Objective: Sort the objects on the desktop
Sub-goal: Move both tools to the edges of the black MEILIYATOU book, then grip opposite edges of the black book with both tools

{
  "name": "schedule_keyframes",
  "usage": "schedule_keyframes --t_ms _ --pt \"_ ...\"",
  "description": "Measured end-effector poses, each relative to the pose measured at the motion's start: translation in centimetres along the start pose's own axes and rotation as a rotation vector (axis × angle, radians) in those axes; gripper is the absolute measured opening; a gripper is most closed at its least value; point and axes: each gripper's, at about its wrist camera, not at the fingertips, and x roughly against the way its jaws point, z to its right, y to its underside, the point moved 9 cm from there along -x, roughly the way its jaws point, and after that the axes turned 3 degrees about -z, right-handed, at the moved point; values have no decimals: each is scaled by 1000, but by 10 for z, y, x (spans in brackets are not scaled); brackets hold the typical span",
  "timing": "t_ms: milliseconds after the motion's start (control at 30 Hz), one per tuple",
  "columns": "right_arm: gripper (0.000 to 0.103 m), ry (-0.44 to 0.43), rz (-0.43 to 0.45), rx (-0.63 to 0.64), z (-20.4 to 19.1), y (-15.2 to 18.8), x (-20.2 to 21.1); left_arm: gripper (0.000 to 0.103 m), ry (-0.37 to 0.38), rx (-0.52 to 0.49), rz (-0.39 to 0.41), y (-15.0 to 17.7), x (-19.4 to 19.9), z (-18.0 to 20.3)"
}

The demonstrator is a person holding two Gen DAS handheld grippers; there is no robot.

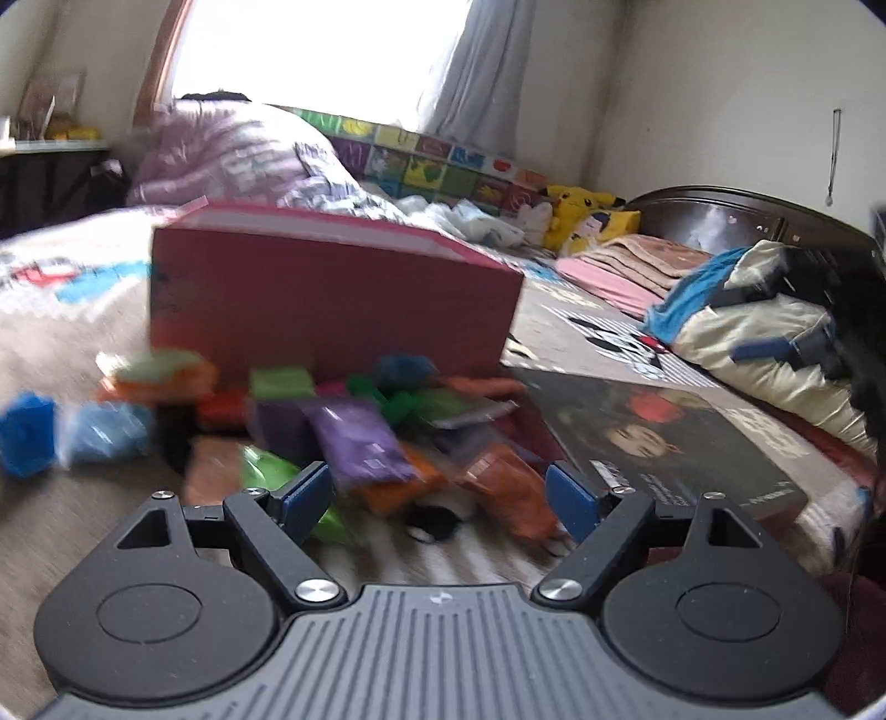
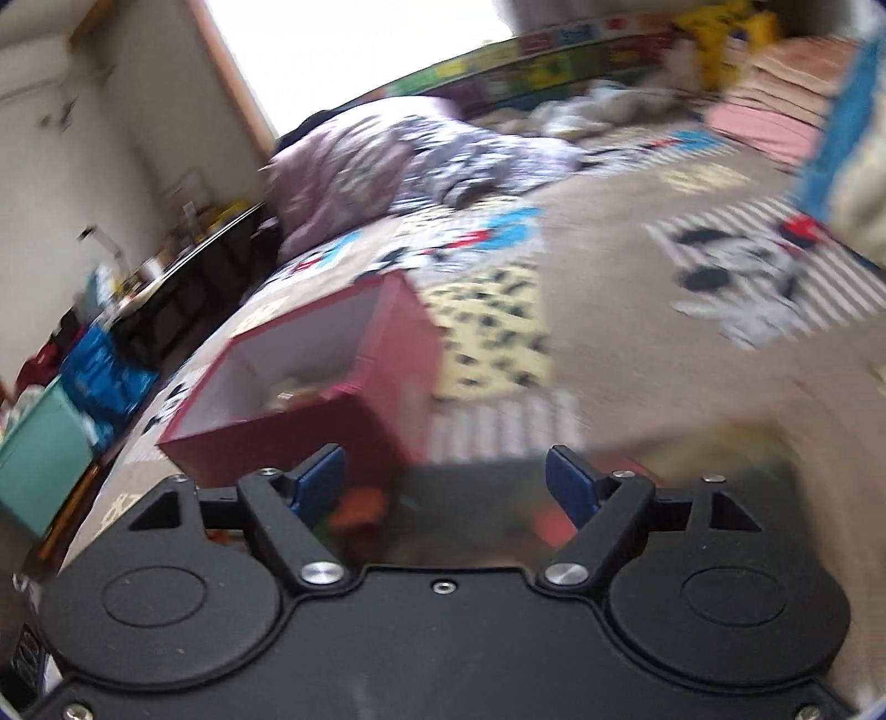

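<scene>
I see a bright window (image 1: 310,50) washing out the far wall, a pale curtain (image 1: 476,66) beside it. A bed (image 1: 598,327) with a cartoon-print cover fills the room, its dark wooden headboard (image 1: 742,213) against the off-white wall (image 1: 720,94).

left claw (image 1: 437,493): black body, grey ribbed plate, blue pads | right claw (image 2: 446,482): black body, silver screws, blue pads
</scene>
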Motion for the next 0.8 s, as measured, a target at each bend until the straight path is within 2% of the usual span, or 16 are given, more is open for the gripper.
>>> schedule_keyframes --t_ms 200,400,467,600,800 --pt "86 56 55 -131 59 40 32 84 66 36 -53 12 -7 27" --pt "87 128 109 -223 100 64 40 84 112 -6 -85 15 -15 58" --pt "87 149 127 -227 107 64 43 84 121 -12 -100 16 -21 66" --pt "88 235 105 -150 118 64 46 84 135 -12 -148 23 -37 79" --pt "91 228 59 -161 140 68 35 84 152 4 -191 28 -56 96"
